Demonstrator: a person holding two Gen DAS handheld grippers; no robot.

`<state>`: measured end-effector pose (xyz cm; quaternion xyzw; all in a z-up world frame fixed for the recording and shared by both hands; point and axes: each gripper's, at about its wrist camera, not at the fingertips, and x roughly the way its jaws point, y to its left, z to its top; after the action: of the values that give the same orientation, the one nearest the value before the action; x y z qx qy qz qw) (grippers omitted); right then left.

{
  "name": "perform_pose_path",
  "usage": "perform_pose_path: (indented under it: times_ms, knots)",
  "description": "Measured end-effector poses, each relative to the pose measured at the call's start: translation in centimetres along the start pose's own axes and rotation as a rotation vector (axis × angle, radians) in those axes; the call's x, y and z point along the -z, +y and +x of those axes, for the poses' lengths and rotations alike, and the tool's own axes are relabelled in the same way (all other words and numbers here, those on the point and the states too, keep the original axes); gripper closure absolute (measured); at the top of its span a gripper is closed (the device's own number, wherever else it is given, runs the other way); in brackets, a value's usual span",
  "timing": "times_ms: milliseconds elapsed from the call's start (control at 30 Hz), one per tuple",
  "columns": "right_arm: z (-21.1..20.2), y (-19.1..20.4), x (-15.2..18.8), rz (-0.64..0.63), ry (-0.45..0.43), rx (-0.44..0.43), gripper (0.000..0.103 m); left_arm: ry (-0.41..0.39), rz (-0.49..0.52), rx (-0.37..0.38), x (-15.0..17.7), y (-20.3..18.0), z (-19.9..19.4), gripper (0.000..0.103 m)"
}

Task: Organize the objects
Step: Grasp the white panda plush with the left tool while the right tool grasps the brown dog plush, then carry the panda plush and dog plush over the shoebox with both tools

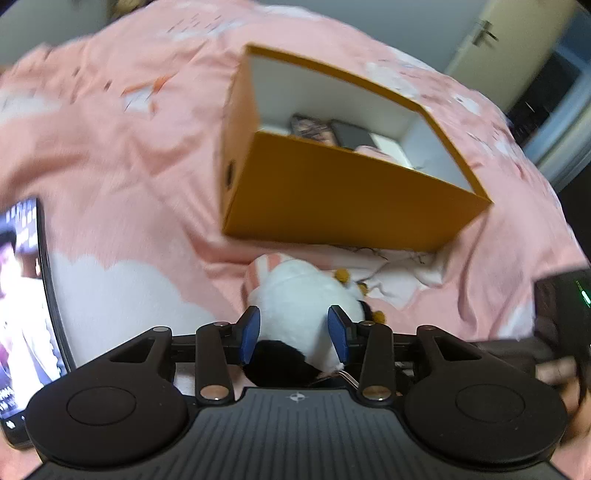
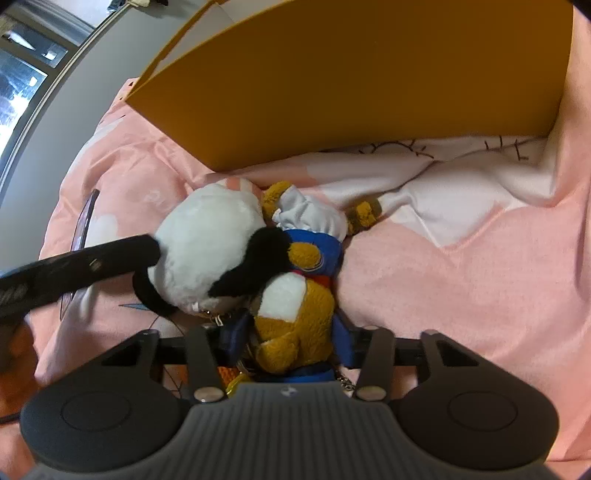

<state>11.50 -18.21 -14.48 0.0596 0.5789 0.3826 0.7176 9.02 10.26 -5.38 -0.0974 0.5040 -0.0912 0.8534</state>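
A white plush toy (image 1: 295, 291) with a black patch lies on the pink bedspread (image 1: 129, 166), just before an open orange box (image 1: 332, 199). My left gripper (image 1: 294, 332) stands open over the toy, with its blue pads (image 1: 251, 332) on either side of the toy's body. In the right wrist view the same white toy (image 2: 207, 243) leans against a brown plush bear (image 2: 299, 325) in blue clothes. My right gripper (image 2: 290, 341) is shut on the bear's lower body. One left finger (image 2: 110, 254) touches the white toy's side. The box wall (image 2: 332, 81) rises close behind both toys.
The box holds several flat dark items (image 1: 351, 134) on its white floor. A lit phone (image 1: 22, 295) lies on the bedspread at the left. A door (image 1: 484, 33) stands beyond the bed, and a window (image 2: 22, 74) is at the far left.
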Motion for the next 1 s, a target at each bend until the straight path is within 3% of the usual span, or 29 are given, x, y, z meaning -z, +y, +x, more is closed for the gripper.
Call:
perform_pose_path:
  times_ms: [167, 433, 767, 1000]
  knots:
    - [-2.6, 1.3, 0.6, -0.065, -0.072, 0.075, 0.060, 0.010, -0.076, 0.046, -0.2, 1.2, 0.6, 0.047]
    - [-7.7, 0.3, -0.3, -0.043, -0.275, 0.245, 0.060, 0.093, -0.159, 0.122, -0.2, 1.5, 3.4, 0.041]
    - [-6.1, -2.5, -0.6, 0.090, -0.213, 0.185, 0.057, 0.122, -0.263, 0.187, 0.2, 2.6, 6.0, 0.032]
    - [-5.6, -3.4, -1.0, 0.117, -0.202, 0.161, 0.054, 0.149, -0.300, 0.198, 0.5, 2.7, 7.5, 0.027]
